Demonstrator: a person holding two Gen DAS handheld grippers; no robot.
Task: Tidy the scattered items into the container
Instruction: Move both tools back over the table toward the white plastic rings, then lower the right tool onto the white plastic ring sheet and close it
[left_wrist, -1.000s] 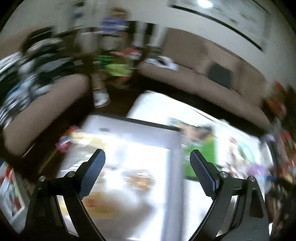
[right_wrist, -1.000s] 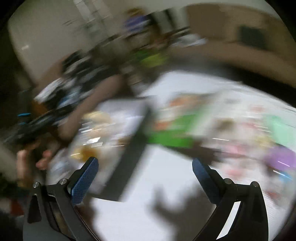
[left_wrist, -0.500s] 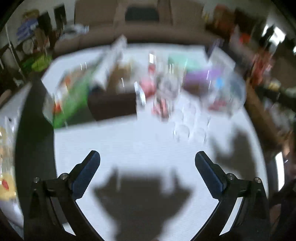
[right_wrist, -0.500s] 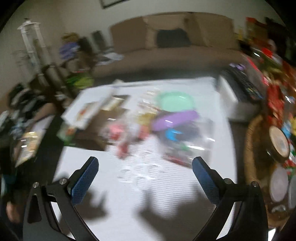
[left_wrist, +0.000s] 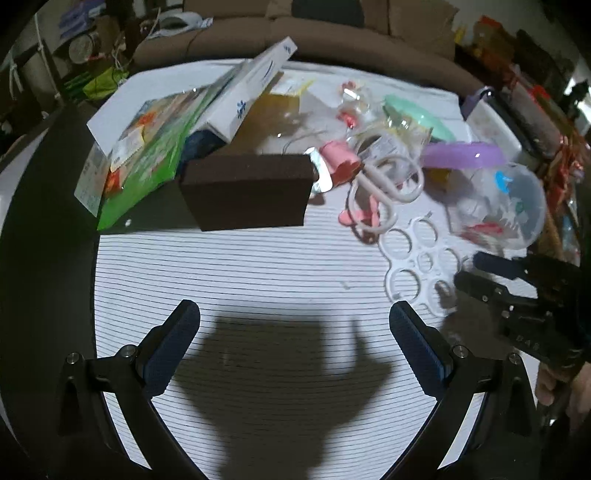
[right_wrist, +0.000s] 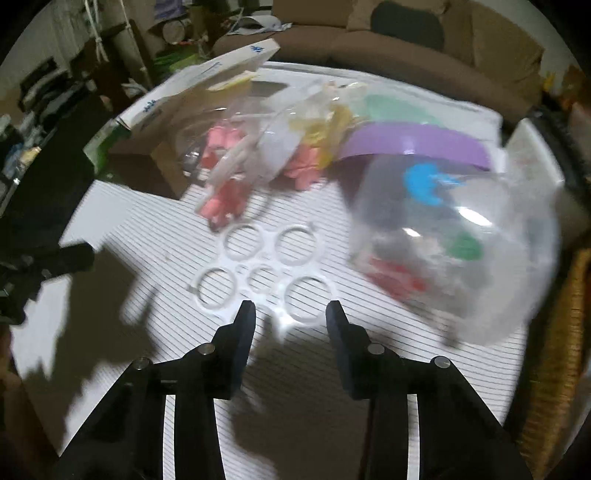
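- Beyond your fingers, the striped white table (left_wrist: 229, 280) carries a brown box (left_wrist: 247, 192) and a clear round container (right_wrist: 458, 251).
- Your left gripper (left_wrist: 293, 347) gapes wide over bare table.
- Your right gripper (right_wrist: 290, 325) is closing, empty; the white ring holder (right_wrist: 266, 273) lies just ahead.

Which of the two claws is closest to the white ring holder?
The right claw: its jaws are closing at the edge of the white ring holder. The left claw hangs wide open over bare cloth.
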